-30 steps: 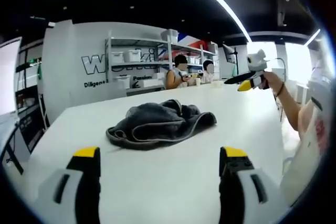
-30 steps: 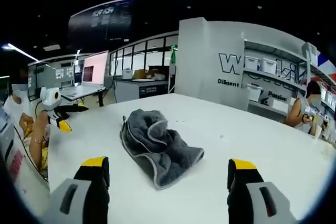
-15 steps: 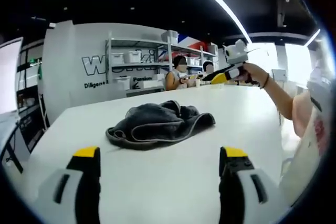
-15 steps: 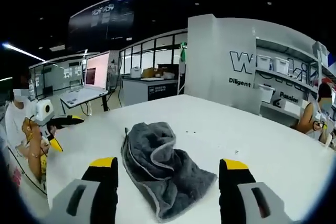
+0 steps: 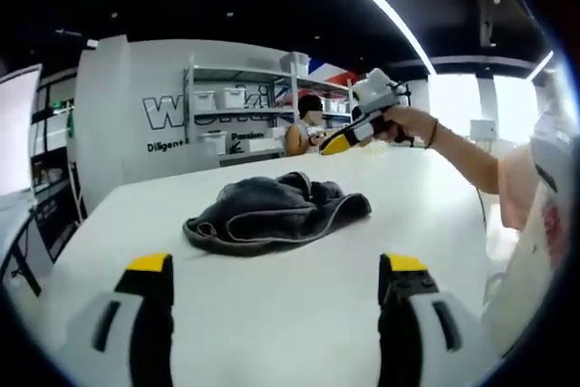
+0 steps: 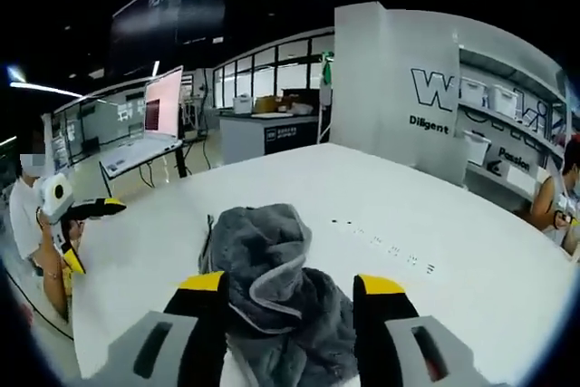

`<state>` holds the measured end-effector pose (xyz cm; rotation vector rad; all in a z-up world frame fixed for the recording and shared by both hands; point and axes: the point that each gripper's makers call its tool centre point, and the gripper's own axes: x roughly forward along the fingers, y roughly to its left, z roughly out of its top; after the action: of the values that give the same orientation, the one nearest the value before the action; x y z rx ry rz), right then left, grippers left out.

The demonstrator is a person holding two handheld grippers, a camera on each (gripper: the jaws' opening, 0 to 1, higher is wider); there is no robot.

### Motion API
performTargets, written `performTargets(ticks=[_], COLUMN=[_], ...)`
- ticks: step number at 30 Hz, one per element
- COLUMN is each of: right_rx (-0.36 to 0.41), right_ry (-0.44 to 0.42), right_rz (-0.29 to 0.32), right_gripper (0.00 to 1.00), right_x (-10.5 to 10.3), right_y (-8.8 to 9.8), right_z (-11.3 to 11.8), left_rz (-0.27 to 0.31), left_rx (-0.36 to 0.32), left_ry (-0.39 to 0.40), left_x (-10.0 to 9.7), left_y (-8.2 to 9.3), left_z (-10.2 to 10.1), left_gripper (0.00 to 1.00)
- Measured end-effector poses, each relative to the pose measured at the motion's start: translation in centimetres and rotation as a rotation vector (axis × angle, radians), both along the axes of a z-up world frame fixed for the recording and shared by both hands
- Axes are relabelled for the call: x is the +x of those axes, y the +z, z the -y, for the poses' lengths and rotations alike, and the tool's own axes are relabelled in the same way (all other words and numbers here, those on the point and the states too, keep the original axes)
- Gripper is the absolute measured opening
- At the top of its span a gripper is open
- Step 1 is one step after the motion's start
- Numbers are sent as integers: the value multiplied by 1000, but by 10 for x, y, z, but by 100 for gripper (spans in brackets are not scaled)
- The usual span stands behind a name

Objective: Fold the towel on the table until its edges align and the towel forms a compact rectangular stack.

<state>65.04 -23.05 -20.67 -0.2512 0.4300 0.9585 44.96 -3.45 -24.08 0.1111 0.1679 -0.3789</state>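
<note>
**Crumpled grey towel waits on white table as two grippers close in**

A grey towel (image 5: 276, 215) w/ pale edging lies bunched in a loose heap near the middle of a white table (image 5: 299, 314), unfolded, its edges not aligned. In the left gripper view, the left gripper (image 5: 276, 269) sits low over the near side of the table, jaws spread wide w/ yellow tips, nothing between them, well short of the towel. The right gripper (image 5: 343, 140) shows in that view too, held in a person's hand (image 5: 403, 122) above the far side of the table, beyond the towel; its yellow-tipped jaws point down toward the cloth. In the right gripper view, the right gripper (image 6: 292, 285) is parted, the towel (image 6: 272, 287) showing between and just beyond its jaws; whether the tips touch the cloth can't be told, and nothing is clamped. The left gripper (image 6: 77, 237) appears at that view's left edge, off the table's corner. Behind, a grey wall (image 5: 136, 115) carries large outlined letters starting "W" and smaller dark text beginning "Diligent"; a further word starting "P" is partly hidden. Shelves (image 5: 231, 101) w/ white bins stand against it, two seated people (image 5: 308, 129) beside them. A lit laptop (image 6: 154, 124) sits on a desk in the bkgd
</note>
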Motion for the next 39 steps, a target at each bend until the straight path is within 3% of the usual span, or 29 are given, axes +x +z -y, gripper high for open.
performTargets(ticks=[10, 16, 29, 33, 39], right_rx=[-53, -101, -126, -135, -136], right_ry=[20, 30, 61, 72, 78], right_rz=[-33, -55, -121, -121, -116], right_gripper=[47, 34, 20, 10, 7], right_x=[18, 31, 26, 25, 22], right_y=[-21, -38, -62, -65, -63], right_z=[-25, -33, -36, -35, -33], left_rz=[0, -5, -6, -10, -12], left_rx=[4, 10, 3, 3, 1], left_ry=[2, 0, 5, 10, 12], left_x=[-4, -4, -4, -4, -4], left_y=[0, -2, -4, -6, -7], left_z=[1, 3, 1, -1, -1], left_gripper=[99, 98, 98, 98, 98])
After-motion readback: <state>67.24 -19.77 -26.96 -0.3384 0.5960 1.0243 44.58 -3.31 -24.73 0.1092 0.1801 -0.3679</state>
